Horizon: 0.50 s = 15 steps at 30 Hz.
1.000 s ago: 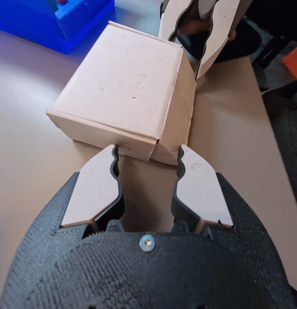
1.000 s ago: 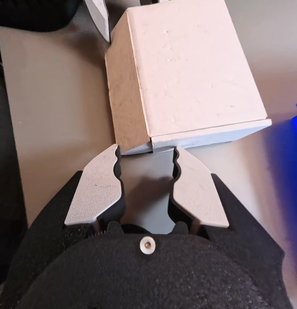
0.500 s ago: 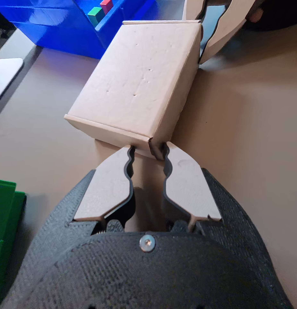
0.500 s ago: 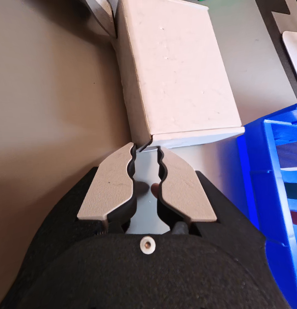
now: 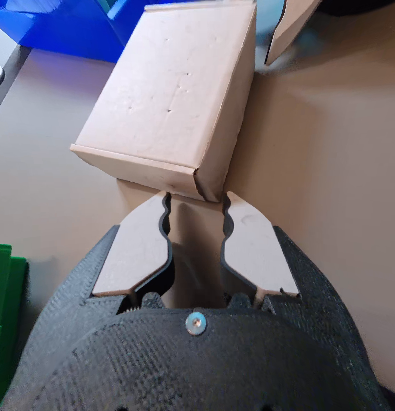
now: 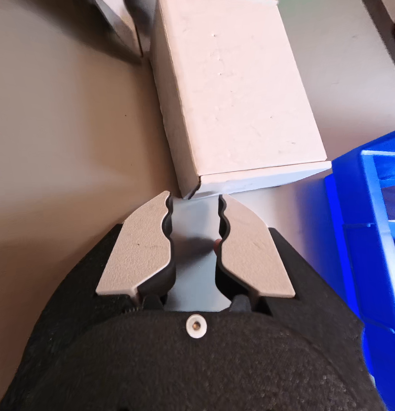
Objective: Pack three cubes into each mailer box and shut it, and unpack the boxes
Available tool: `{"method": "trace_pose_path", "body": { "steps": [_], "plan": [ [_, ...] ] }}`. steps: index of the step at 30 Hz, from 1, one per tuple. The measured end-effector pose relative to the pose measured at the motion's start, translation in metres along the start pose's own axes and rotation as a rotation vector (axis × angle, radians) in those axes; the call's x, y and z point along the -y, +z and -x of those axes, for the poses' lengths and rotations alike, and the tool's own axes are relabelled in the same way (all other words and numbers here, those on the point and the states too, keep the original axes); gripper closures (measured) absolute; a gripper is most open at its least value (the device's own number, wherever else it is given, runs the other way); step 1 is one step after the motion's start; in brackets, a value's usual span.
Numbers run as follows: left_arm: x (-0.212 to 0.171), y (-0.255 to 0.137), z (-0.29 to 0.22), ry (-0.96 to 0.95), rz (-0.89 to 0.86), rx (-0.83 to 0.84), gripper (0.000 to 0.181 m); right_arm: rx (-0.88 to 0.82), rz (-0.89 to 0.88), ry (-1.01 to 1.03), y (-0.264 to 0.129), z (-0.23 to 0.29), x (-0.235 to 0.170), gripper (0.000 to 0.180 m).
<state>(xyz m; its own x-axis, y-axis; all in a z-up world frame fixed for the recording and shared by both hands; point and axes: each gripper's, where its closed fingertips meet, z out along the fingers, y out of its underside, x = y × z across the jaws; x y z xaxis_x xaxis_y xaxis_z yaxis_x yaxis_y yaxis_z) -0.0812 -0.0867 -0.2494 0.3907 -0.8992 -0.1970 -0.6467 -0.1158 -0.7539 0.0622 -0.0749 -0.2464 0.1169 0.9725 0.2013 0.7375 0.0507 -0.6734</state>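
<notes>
Now both spread claws, left claw (image 5: 196, 195) and right claw (image 6: 194, 196), flank the closed mailer box (image 5: 170, 93) beside a blue bin (image 6: 374, 222).

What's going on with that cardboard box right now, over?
Left gripper and right gripper: jaws open, empty, at opposite ends of the box. Mailer box shut, flat on the table. Blue bin close beside it, not blocking.

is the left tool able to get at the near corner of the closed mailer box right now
Probably yes. The left tool is open, its fingertips straddling the near corner of the closed mailer box with only bare table between. The right tool is at the opposite end, out of its way.
</notes>
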Motion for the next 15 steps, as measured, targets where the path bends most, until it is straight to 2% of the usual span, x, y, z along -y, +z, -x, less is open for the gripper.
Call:
{"method": "trace_pose_path", "body": {
  "steps": [3, 5, 15],
  "plan": [
    [0.000, 0.005, 0.002, 0.043, 0.019, -0.001, 0.145, 0.001, 0.026, -0.018, 0.006, -0.004, -0.002, 0.138],
    [0.000, 0.006, 0.004, 0.056, 0.024, 0.004, 0.147, -0.016, 0.036, -0.039, 0.007, -0.009, -0.002, 0.144],
    [0.000, 0.009, 0.009, 0.219, 0.014, 0.007, 0.158, -0.005, 0.024, -0.104, 0.007, -0.007, -0.001, 0.149]
  ]
}}
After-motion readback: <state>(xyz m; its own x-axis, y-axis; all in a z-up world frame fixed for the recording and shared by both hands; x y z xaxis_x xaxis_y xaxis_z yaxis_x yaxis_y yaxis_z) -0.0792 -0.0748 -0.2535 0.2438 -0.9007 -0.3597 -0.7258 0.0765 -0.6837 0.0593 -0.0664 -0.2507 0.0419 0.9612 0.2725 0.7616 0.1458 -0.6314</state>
